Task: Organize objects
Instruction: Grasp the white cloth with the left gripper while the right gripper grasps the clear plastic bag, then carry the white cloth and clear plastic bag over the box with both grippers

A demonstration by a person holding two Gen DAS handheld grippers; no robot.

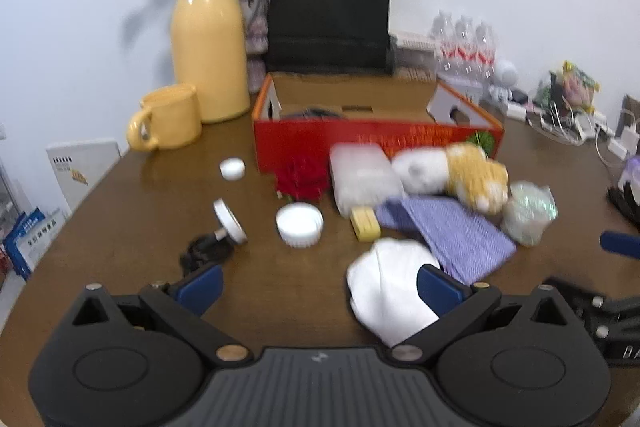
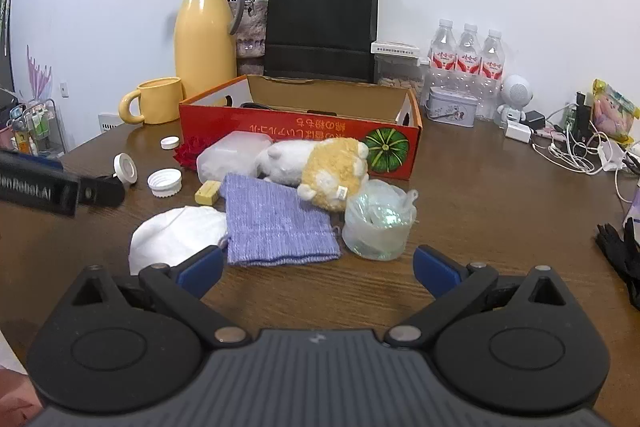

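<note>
An open red cardboard box [image 1: 372, 143] [image 2: 296, 131] stands on the brown table. In front of it lie a plush toy [image 2: 320, 167] [image 1: 452, 175], a purple cloth [image 2: 276, 223] [image 1: 452, 235], a clear plastic box [image 2: 228, 159] [image 1: 360, 179], a crumpled clear bag [image 2: 376, 219] [image 1: 528, 211], a white mask [image 2: 176, 231] [image 1: 392, 291], a yellow block [image 2: 207, 192] [image 1: 365, 223], white caps [image 2: 164, 182] [image 1: 299, 221] and a red flower [image 2: 188, 153] [image 1: 300, 183]. My left gripper [image 1: 318, 287] is open, its right finger over the mask. My right gripper [image 2: 318, 269] is open, just short of the cloth.
A yellow jug [image 2: 206, 39], yellow mug [image 2: 154, 101] and black paper bag [image 2: 322, 23] stand behind the box. Water bottles [image 2: 466, 63], a tin [image 2: 450, 109], chargers and cables [image 2: 572, 147] fill the right side. Black gloves [image 2: 622, 255] lie at the right edge.
</note>
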